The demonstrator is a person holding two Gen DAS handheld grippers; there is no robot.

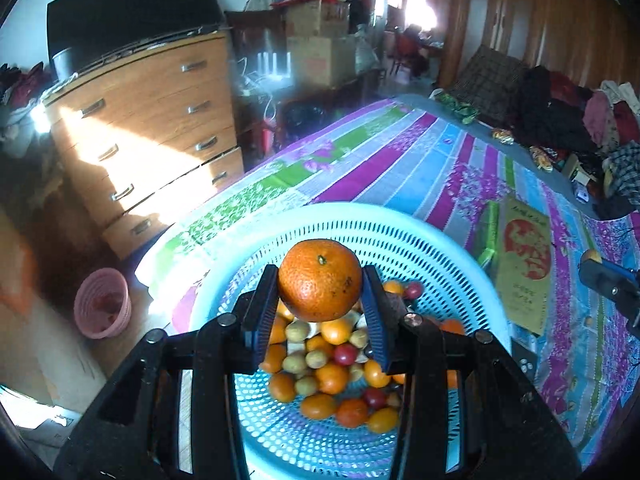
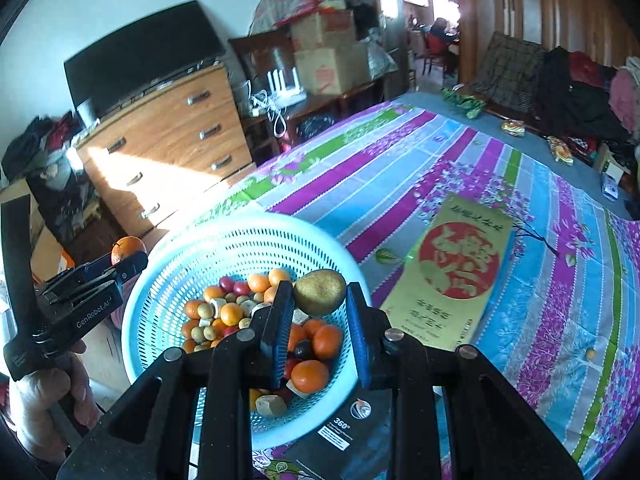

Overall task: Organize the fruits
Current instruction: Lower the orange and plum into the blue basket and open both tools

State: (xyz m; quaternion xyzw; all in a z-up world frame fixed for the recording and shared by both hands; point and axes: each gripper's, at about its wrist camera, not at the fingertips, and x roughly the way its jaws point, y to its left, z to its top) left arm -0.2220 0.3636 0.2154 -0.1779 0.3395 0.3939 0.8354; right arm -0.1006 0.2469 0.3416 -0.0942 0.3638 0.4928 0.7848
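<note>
Home bedroom, floral striped bedsheet, wooden chest of drawers, stacked cardboard boxes, piled clothes

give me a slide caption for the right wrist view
Right gripper holds a small brownish fruit above a blue basket of mixed fruit.

A big orange with a tiny green stem spot and bumpy skin is up in the air, pinched on both sides, above the blue basket. The basket is round, with lots of little holes, and it sits on a striped sheet. Inside it is a pile of small fruits: little oranges, red ones and pale yellow-green ones, all touching. A small brown-gold fruit, shaped like an egg, is also up in the air, at about 2 o'clock from the pile, over the basket's rim.
</note>
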